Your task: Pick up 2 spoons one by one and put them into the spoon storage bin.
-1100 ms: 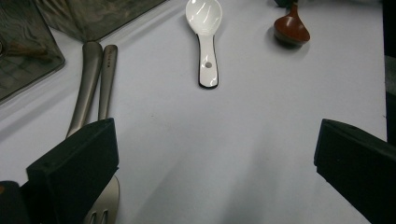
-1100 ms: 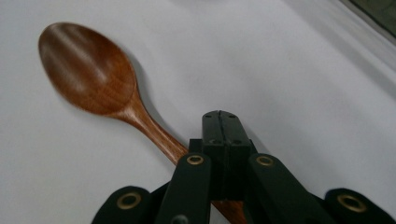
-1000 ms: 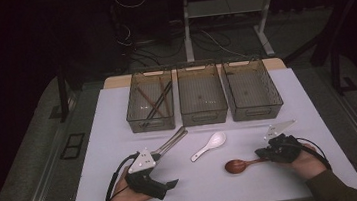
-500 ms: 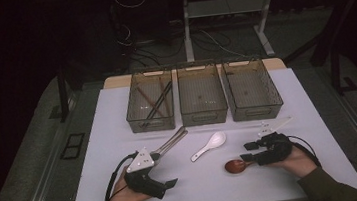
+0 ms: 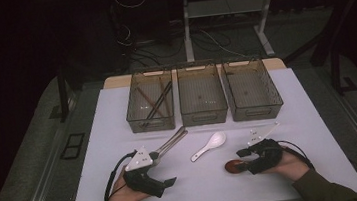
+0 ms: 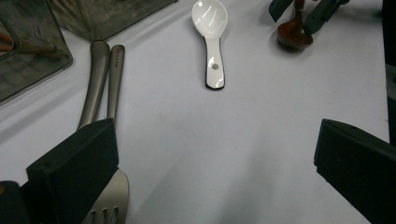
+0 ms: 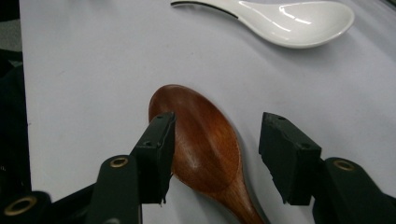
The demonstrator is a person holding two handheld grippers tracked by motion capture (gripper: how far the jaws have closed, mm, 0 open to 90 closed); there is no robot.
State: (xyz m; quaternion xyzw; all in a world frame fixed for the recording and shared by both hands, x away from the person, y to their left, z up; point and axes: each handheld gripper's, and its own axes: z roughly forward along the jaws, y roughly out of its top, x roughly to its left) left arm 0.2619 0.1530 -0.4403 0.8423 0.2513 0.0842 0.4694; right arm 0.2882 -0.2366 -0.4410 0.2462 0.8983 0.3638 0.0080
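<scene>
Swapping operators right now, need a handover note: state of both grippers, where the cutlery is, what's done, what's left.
Right gripper: jaws have just been opening and now straddle the bowl of the wooden spoon, which lies on the table; not clamped.
Left gripper: jaws open, holding nothing, resting beside the metal cutlery.
White spoon lies mid-table.
Left bin holds chopsticks; middle bin and right bin look empty.
Done: chopsticks binned, it seems.
Left: probably grasp the wooden spoon and bin it, then the white spoon and the metal cutlery.
</scene>
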